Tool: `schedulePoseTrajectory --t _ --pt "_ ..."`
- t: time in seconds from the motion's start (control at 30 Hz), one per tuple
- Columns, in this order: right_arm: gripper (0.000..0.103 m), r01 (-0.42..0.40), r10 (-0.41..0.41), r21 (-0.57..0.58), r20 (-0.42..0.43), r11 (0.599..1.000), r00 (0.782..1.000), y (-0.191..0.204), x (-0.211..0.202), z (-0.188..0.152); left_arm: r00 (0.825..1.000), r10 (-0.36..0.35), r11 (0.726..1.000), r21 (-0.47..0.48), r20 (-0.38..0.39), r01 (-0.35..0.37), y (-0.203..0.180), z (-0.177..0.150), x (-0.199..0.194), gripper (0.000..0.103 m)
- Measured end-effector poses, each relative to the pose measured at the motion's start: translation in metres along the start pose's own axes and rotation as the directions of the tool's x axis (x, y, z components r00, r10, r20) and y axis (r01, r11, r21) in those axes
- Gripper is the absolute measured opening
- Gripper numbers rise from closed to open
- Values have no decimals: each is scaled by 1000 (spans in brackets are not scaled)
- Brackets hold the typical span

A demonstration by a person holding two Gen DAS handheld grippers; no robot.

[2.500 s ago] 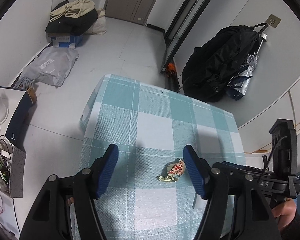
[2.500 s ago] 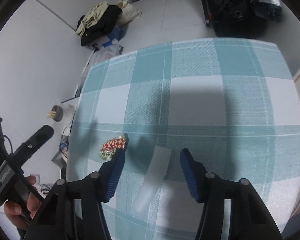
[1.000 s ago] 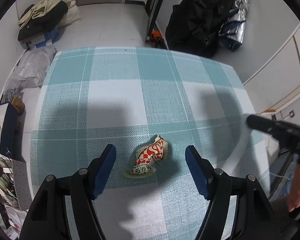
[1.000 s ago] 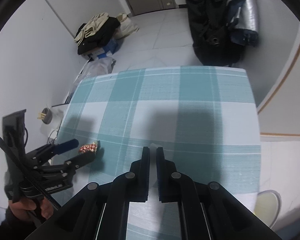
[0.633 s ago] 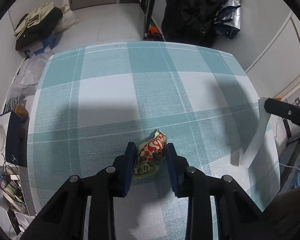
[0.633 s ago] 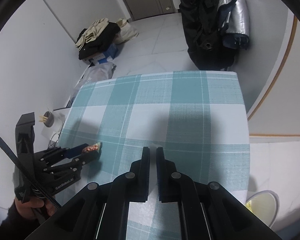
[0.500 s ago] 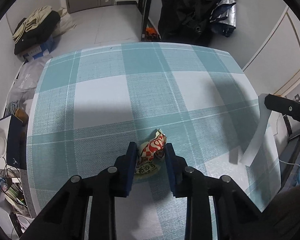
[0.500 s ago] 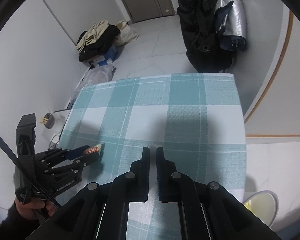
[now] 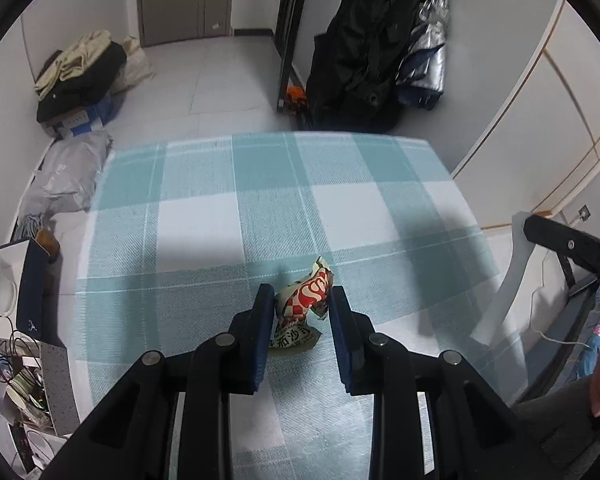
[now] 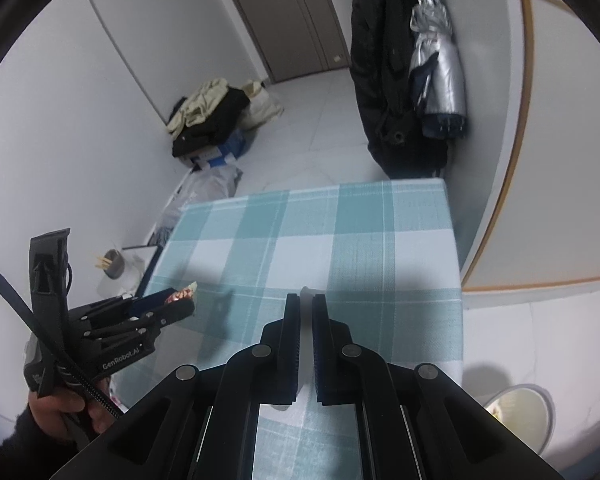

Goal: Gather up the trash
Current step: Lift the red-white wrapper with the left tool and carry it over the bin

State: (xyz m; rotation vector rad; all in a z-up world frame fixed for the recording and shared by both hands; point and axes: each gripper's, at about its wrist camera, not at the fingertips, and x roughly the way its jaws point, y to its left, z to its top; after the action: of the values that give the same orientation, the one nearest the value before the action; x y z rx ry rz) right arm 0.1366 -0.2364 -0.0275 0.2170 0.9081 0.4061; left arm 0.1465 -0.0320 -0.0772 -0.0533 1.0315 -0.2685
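Since 2.5 s ago, both grippers were closed: left gripper (image 9: 300, 300) clamped on snack wrapper (image 9: 303, 300), right gripper (image 10: 306, 312) on white strip (image 10: 305, 291); checked tablecloth (image 9: 204, 216) fills frame centre, tiled floor (image 9: 220, 76) above.

White strip (image 10: 306, 360) mostly hidden between right gripper (image 10: 306, 300) fingers; bin (image 10: 518, 412) cut by lens edge.

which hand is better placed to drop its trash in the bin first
Right. The right gripper, shut on the white strip, sits nearer the bin; the left gripper holds the wrapper farther off.
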Motion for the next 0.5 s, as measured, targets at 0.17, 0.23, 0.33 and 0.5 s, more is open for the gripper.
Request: schedulePoseTrajectory --t 0.17,0.23,0.33,0.5 --pt "5 -32 29 29 84 999 996 -2 -32 3 998 -4 1000 2 62 4 -11 1 -22 23" --pt "5 -46 42 39 115 998 993 -3 -46 3 996 -6 1000 4 87 6 -19 1 -31 23" --pt "5 -54 45 53 153 997 987 -6 -70 0 993 -17 1000 12 120 15 -31 1 -45 23" --pt "5 -47 40 27 204 999 978 -7 -110 -8 985 -29 999 32 168 24 -51 -2 -68 23"
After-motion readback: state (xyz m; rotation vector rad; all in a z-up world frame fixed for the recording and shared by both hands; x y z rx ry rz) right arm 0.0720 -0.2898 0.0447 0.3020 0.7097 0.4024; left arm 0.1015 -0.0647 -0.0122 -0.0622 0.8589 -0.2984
